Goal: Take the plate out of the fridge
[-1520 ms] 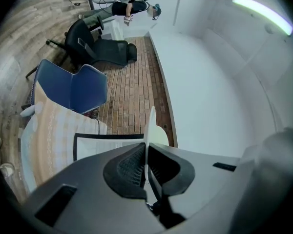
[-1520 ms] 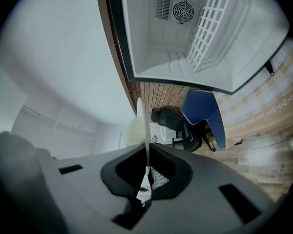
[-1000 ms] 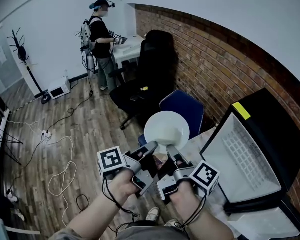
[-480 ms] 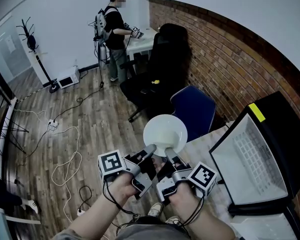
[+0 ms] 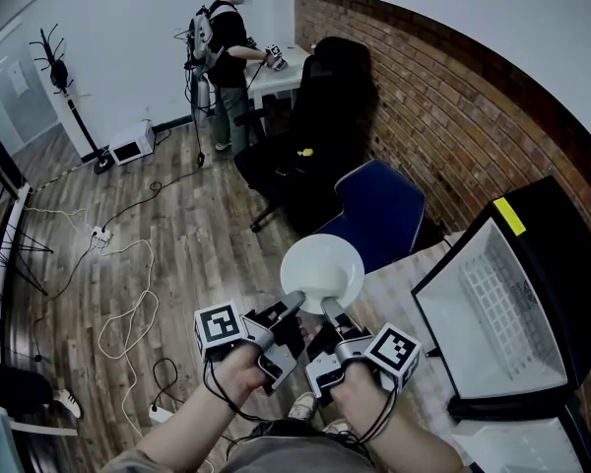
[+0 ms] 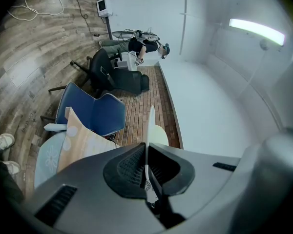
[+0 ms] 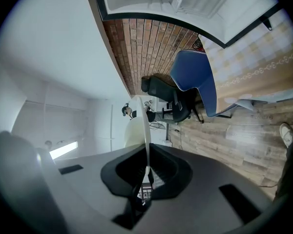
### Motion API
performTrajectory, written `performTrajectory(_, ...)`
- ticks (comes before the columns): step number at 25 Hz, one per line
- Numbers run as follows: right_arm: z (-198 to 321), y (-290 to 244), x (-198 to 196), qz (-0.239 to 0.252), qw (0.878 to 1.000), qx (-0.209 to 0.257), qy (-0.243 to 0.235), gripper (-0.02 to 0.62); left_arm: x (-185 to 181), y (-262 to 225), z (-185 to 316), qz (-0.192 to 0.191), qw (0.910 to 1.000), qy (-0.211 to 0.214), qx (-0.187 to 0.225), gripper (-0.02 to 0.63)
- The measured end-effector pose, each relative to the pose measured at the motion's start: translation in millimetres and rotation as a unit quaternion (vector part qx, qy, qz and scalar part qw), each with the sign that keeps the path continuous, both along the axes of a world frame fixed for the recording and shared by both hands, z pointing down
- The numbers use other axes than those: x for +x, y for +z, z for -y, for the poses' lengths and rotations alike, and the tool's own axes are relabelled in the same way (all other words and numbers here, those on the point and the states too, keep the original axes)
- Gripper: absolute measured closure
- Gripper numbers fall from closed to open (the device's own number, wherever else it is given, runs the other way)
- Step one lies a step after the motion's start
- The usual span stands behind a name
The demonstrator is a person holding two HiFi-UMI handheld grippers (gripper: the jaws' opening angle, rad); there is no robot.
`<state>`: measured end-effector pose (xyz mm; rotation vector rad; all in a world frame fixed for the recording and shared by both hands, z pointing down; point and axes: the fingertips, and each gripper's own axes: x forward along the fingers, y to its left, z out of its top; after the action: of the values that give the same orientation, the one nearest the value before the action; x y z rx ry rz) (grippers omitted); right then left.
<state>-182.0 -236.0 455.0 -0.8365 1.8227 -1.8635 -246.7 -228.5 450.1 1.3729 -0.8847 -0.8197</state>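
**Change noted.** Over the last second the plate has come down and drawn a little nearer to the wearer in the head view. Both tools have sunk with it, and their grip has not altered. The plate is now held in the air just off the table's left edge as the head view shows it, in front of the blue chair and well apart from the fridge.

**Tool state.** The left tool is clamped on the near rim of the plate. Its own view shows the thin white rim standing edge-on between the two pads, with no gap to be seen. The right tool is clamped on the same rim just beside the left one, and its own view shows the same. Neither tool has hold of anything else.

**Bearing on the task.** We judge the removal itself done. The plate is clear of the fridge, which stands open at the table's right side. What appears to remain is setting the plate down, and the table's bare cloth near its left edge looks the nearest place for that. The fridge is not yet shut.

**Count.**
- Plates: one.
- Tools: two, both on the plate.
- Fridges: one, open.
- Tables carrying the fridge: one.
- Chairs: two, the blue one and a black chair behind it.
- Other persons: one, standing at the far end of the room.
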Motion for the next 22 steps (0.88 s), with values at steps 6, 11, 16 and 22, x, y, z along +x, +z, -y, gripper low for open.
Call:
performTrajectory(6,-5.6,6.0,-2.9,0.001,1.0,-0.003,-0.005,0.563,-1.8,7.4,-6.4,-0.002,1.0,-0.002,-0.008,0.581)
performTrajectory(11,-6.8,6.5,-0.9,0.005,1.0,-0.003,-0.005,0.563,-0.3,8.3,-7.2,0.002,1.0,0.001,-0.006,0.581)
performTrajectory(16,-6.9,7.7,2.6,0.007,1.0,-0.006,-0.002,0.563,2.0,10.2,-6.0,0.008,0.9999,0.006,-0.003,0.581)
performTrajectory(22,-6.5,8.1,6.6,0.004,1.0,-0.006,-0.001,0.563,6.7,9.1,-5.9,0.004,0.9999,0.008,-0.01,0.581)
